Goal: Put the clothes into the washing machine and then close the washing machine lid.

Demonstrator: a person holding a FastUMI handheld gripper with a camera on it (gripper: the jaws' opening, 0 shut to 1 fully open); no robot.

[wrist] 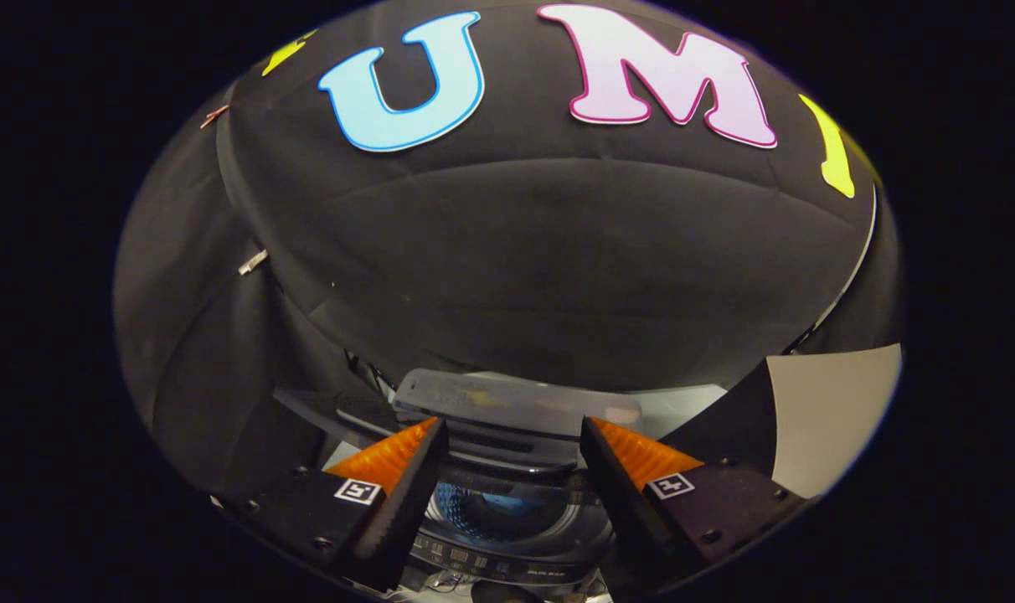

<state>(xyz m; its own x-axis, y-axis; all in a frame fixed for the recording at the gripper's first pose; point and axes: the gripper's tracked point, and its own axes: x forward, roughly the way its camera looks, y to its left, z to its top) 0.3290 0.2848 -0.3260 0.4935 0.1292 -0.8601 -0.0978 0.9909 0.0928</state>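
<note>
Black cloth walls close off the booth behind a top-loading washing machine (507, 536) that sits low, just ahead of the gripper (513, 429). Its lid (516, 404) stands raised at the back, and the drum (491, 512) lies open between the spread fingers (something blue shows inside, too small to identify). Nothing is held between the fingers. A pale panel (834, 419) stands beside the machine

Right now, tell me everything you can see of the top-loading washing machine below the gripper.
The dark grey top-loading washing machine sits below the open gripper, seen between its spread fingers. Its translucent lid is raised toward the black cloth wall. The perforated metal drum shows something blue inside. A control strip runs along the near edge. Nothing touches it.
</note>
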